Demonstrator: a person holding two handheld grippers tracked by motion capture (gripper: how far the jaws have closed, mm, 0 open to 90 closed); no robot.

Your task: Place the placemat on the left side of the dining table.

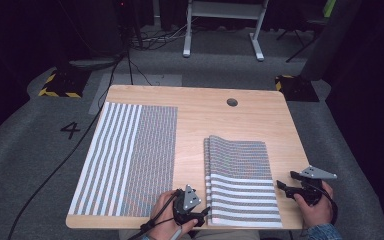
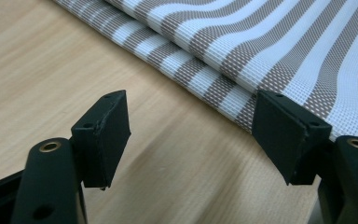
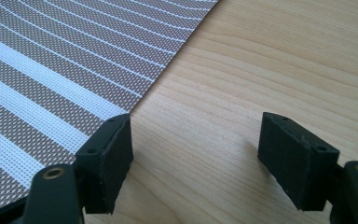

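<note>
A folded woven mat with brown and white stripes lies on the right half of the wooden table. My left gripper sits at the mat's near left corner. In the left gripper view it is open, with bare wood between its jaws and the folded mat's layered edge touching the right jaw. My right gripper hovers just right of the mat's right edge. It is open over bare wood, and the mat lies beside its left jaw.
A second striped mat lies flat and unfolded over the table's left half. A round cable hole sits near the far edge. The table's near edge runs right under both hands. A black cable trails on the grey floor at left.
</note>
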